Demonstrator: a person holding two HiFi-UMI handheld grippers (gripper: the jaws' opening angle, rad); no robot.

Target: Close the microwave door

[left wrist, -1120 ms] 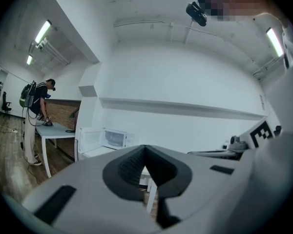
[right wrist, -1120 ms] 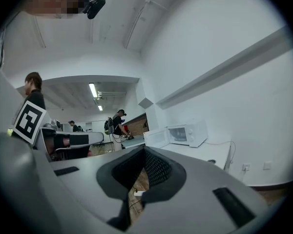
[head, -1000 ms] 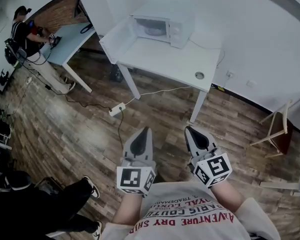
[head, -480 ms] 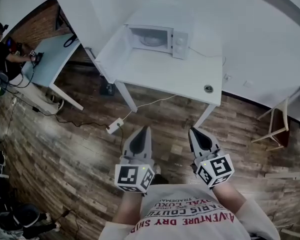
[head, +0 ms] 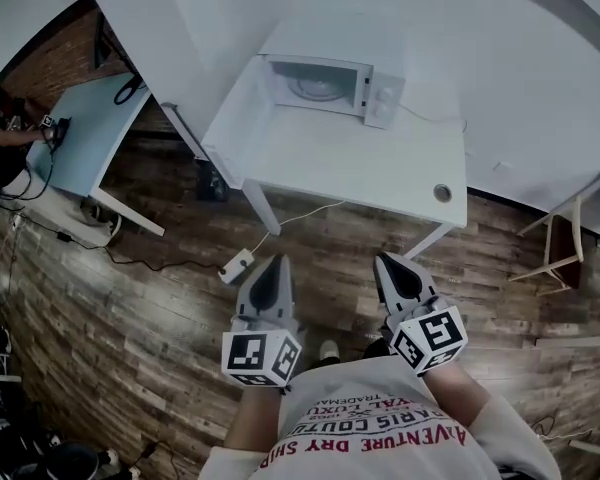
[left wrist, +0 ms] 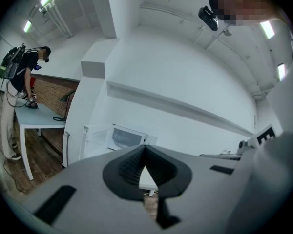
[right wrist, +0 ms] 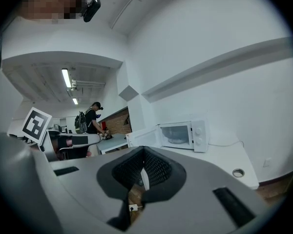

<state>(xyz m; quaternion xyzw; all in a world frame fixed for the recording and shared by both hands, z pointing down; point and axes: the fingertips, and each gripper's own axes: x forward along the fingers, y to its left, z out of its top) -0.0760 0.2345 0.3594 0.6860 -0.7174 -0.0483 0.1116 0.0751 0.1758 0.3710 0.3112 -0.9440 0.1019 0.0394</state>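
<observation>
white table against a white wall carried the microwave at its back edge, and i saw the microwave door swung wide open to the left, with a round plate visible inside. both grippers hung well short of the table, over the wood floor. the left gripper had its jaws pressed together at the tips and gripped nothing. the right gripper looked the same, tips together and empty. a power strip lay on the floor near the table leg. farther left stood a pale desk, and a wooden chair sat off to the right.
</observation>
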